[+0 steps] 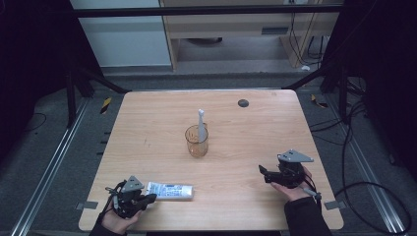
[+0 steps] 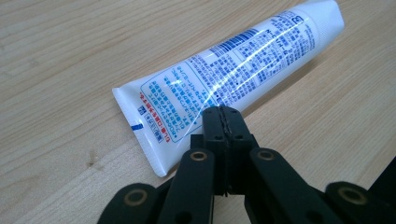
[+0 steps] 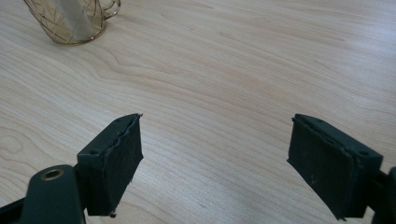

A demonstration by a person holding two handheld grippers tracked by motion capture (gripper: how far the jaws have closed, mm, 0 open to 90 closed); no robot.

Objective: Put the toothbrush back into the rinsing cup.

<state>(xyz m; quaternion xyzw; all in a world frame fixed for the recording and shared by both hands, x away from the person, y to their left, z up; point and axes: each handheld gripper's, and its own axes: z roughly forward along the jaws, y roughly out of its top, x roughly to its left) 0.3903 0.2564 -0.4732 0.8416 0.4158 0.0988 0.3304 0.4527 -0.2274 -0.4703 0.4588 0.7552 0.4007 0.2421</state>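
Near the front left corner of the worktop [image 1: 147,123], the left hand-held gripper [image 1: 150,197] rests low with its jaws pressed fully together and nothing between them. Its tips sit right at the flat crimped end of a white toothpaste tube [image 1: 169,191], which lies flat on the wood, close to the front edge and running along it toward the middle. From the left gripper view, the closed tips [image 2: 222,112] overlap the tube's [image 2: 224,74] printed side just past the crimp; whether they touch it cannot be told.

On the right side, the right hand-held gripper [image 1: 263,173] is held close to the worktop with its jaws spread wide and empty, bare wood showing between the two pads [image 3: 116,158] in the right gripper view.

At the centre stands a clear amber cup [image 1: 196,141] with a white toothbrush [image 1: 201,125] upright inside it, well apart from both grippers. A small dark disc [image 1: 243,103] sits near the far edge. Wide bare wood lies between cup, tube and right gripper.
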